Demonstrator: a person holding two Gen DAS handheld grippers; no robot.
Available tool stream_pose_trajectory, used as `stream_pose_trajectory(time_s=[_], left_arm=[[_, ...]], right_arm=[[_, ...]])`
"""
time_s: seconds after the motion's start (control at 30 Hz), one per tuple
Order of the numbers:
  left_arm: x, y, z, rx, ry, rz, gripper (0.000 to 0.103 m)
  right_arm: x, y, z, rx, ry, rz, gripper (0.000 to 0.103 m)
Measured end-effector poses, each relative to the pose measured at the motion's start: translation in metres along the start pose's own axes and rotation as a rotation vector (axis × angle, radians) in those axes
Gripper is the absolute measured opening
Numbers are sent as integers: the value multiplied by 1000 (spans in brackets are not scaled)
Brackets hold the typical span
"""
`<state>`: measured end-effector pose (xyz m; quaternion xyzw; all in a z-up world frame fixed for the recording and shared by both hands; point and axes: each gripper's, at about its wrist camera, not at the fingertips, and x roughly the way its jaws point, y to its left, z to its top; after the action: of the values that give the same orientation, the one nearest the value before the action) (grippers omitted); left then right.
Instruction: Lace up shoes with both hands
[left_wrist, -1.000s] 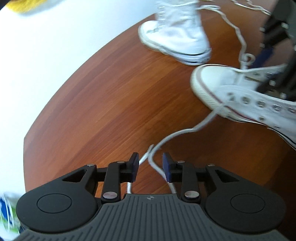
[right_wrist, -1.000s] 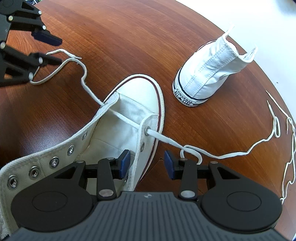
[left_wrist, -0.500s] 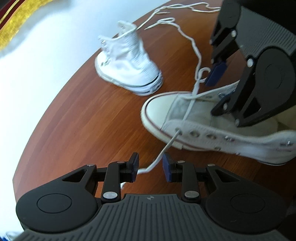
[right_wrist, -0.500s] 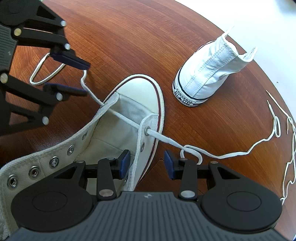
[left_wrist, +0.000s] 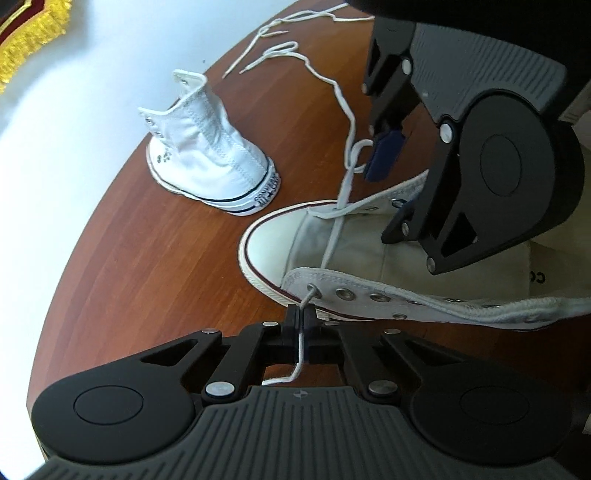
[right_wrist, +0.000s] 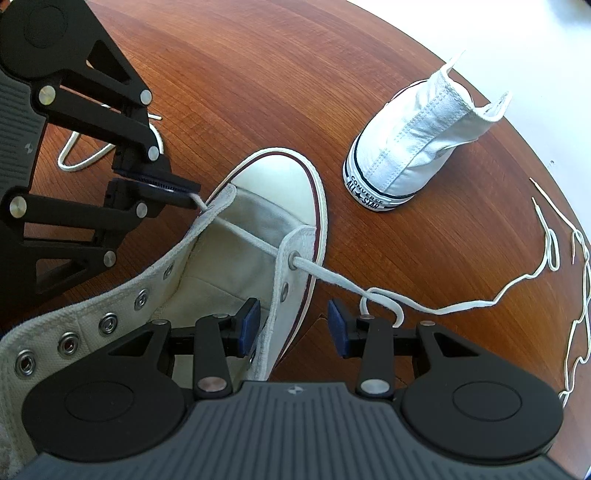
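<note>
A white high-top shoe (left_wrist: 280, 236) (right_wrist: 273, 177) lies on the wooden table (left_wrist: 147, 258) (right_wrist: 258, 74), toe pointing away from me. A white lace (left_wrist: 334, 229) (right_wrist: 251, 236) crosses between its two lowest eyelets. My left gripper (left_wrist: 301, 321) (right_wrist: 188, 190) is shut on the lace just outside the left lowest eyelet. My right gripper (right_wrist: 293, 325) (left_wrist: 391, 184) stands open astride the shoe's right eyelet flap, pads not pressing on it. The lace's right half runs past that gripper's right finger and off across the table.
A second white high-top (left_wrist: 207, 162) (right_wrist: 410, 147) stands upright beyond the toe, heel toward me. Loose lace (right_wrist: 550, 243) (left_wrist: 280, 48) lies in loops near the table's curved far edge. A slack loop of lace (right_wrist: 77, 162) rests behind the left gripper.
The left gripper has moved in to the shoe's toe end, rolled a little, and closed on the lace by the left eyelet. The right gripper has stayed still and open.
</note>
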<state>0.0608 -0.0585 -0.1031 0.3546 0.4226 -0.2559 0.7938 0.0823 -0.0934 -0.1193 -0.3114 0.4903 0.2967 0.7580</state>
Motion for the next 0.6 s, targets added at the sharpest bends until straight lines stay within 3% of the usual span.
stream_pose_trajectory(time_s=[0.17,0.6], left_arm=[[2,10,-2,-120,33,24,2],[2,47,-32,-287,115,145,2]], right_arm=[[0,0,0,0,2,0,42],[0,1,2,14,6,-3,42]])
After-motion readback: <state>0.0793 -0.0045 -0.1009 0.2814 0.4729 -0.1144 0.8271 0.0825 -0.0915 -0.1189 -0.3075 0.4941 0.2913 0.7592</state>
